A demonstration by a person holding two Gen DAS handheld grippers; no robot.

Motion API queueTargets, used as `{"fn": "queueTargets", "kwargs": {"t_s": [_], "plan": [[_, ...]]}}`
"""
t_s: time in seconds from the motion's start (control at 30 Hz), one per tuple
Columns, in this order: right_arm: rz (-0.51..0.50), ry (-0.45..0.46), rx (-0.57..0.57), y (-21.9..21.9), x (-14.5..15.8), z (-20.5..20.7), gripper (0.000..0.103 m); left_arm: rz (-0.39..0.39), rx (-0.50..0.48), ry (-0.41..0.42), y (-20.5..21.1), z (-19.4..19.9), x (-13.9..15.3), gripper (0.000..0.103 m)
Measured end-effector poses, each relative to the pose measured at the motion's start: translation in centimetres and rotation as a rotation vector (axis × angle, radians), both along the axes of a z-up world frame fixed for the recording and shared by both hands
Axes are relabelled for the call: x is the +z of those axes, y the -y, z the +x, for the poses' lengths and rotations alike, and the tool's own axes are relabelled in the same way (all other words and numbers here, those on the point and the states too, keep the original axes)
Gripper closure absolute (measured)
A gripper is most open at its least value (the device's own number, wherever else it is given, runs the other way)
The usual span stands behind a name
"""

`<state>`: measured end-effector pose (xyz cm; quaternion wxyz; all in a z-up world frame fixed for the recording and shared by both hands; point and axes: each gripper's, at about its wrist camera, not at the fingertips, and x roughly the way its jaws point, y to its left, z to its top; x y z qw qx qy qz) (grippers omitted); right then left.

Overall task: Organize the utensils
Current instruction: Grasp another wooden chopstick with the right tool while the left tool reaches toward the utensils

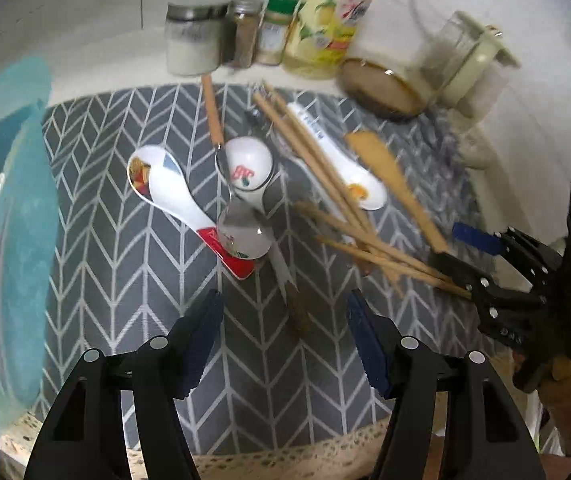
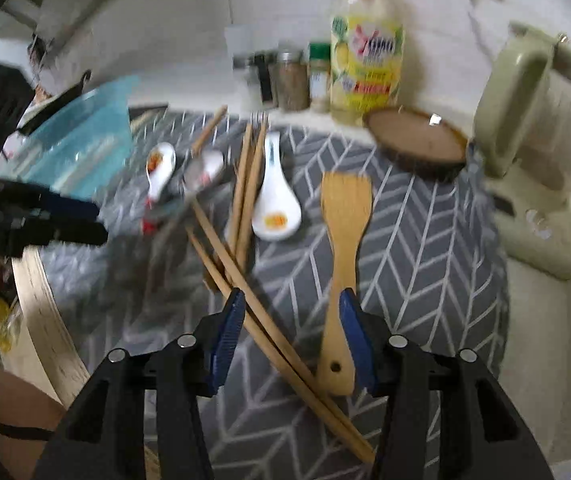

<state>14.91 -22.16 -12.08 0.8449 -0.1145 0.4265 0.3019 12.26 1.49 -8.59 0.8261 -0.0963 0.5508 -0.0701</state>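
The utensils lie in a jumble on a gray zigzag mat (image 2: 425, 216) on the worktop, and none of them looks sorted yet, so I think the job is at its first picking step. The wooden spatula (image 2: 343, 232) lies flat with its handle pointing at 6 o'clock in the right wrist view, and the handle end sits between the blue pads of the right hand-held gripper (image 2: 289, 340). Its jaws are spread wide and hold nothing. Two chopsticks (image 2: 245, 276) cross just beside the spatula handle and also pass between those pads, so the next move needs care: close on the handle alone, or the sticks may come up too. More chopsticks (image 2: 247, 188) lie at 12 o'clock from there, next to a white soup spoon (image 2: 275, 200). In the left wrist view, the left hand-held gripper (image 1: 285, 336) is spread wide too and holds nothing. It hangs over a dark wooden handle (image 1: 299, 308). Past it, toward 12 o'clock, two more painted soup spoons (image 1: 173, 192) and a metal spoon (image 1: 241, 220) are piled together. A clear blue box (image 1: 17, 220) stands at 9 o'clock; it is blurry, and I cannot tell what is in it. At the back stand spice jars (image 1: 241, 32), a yellow soap bottle (image 2: 367, 56), and a glass jar (image 1: 449, 56) that looks empty.
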Motion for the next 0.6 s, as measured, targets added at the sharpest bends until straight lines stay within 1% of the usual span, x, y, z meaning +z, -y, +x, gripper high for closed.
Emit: {"fn": "queueTargets", "kwargs": {"t_s": [0.1,0.13,0.2,0.3,0.33,0.37,0.4,0.43,0.47,0.5,0.53,0.57,0.6], "plan": [[-0.014,-0.009,0.075,-0.9,-0.9,0.5,0.075,0.023,0.035,-0.024,0.2,0.6,-0.6,0.039],[0.002,-0.004,0.108,-1.1,-1.0,0.6,0.076,0.029,0.04,-0.031,0.3,0.7,-0.7,0.039],[0.004,-0.001,0.157,-1.7,-1.2,0.6,0.076,0.043,0.05,-0.043,0.5,1.0,-0.8,0.039],[-0.048,-0.002,0.224,-2.7,-1.9,0.1,0.076,0.031,0.058,-0.048,0.9,1.0,-0.5,0.039],[-0.061,0.026,0.231,-2.8,-1.9,-0.2,0.076,0.027,0.059,-0.05,1.2,1.0,-0.5,0.039],[-0.096,0.028,0.228,-3.0,-2.3,-0.3,0.081,0.017,0.054,-0.05,1.5,1.0,-0.4,0.039],[-0.099,0.049,0.209,-2.9,-2.3,-0.4,0.089,0.007,0.049,-0.048,1.9,1.0,-0.5,0.039],[-0.1,0.043,0.149,-2.6,-2.3,0.0,0.089,-0.002,0.047,-0.052,2.2,1.1,-0.6,0.039],[-0.072,0.01,0.086,-2.1,-2.2,0.5,0.091,-0.006,0.045,-0.06,2.5,1.1,-0.8,0.039],[-0.046,-0.011,0.043,-1.7,-2.0,0.8,0.095,-0.01,0.043,-0.078,3.0,1.2,-1.2,0.039],[0.013,-0.033,-0.008,-0.8,-1.7,1.1,0.096,-0.015,0.039,-0.088,3.4,1.2,-1.3,0.039],[0.1,-0.059,-0.066,0.5,-1.2,1.4,0.096,-0.022,0.033,-0.093,3.9,1.1,-1.3,0.039],[0.147,-0.068,-0.097,1.3,-0.9,1.5,0.096,-0.03,0.025,-0.097,4.2,1.0,-1.3,0.039]]}}
